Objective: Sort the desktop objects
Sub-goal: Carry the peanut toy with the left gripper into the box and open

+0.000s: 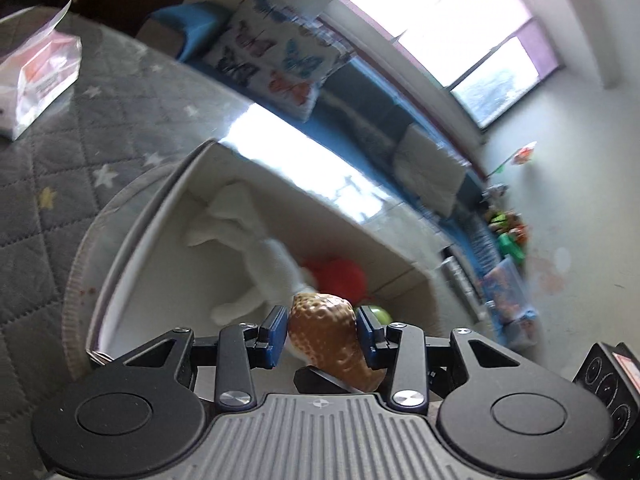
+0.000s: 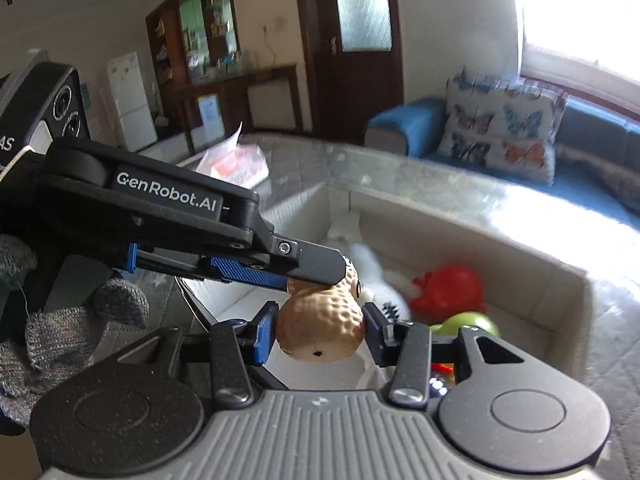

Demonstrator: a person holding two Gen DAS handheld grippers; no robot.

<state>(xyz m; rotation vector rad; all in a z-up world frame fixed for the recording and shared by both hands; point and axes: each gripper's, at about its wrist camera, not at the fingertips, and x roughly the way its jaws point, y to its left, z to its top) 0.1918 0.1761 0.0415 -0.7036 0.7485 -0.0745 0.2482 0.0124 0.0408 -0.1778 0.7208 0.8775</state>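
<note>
A tan, dimpled peanut toy (image 1: 326, 334) sits between the pads of my left gripper (image 1: 322, 330), which is shut on it. My right gripper (image 2: 320, 330) is shut on the other lobe of the same peanut toy (image 2: 320, 332). In the right wrist view the left gripper (image 2: 316, 276) reaches in from the left and clamps the far lobe. Both hold the toy above an open cardboard box (image 2: 472, 232), also seen in the left wrist view (image 1: 168, 196). Inside lie a white plush animal (image 1: 256, 248), a red toy (image 2: 448, 288) and a green toy (image 2: 468, 322).
The box stands on a grey quilted cover with stars (image 1: 92, 128). A plastic bag with red-printed contents (image 1: 36, 76) lies at the far left. A blue sofa with a butterfly cushion (image 2: 500, 136) stands behind. Toys lie on the floor (image 1: 508, 236).
</note>
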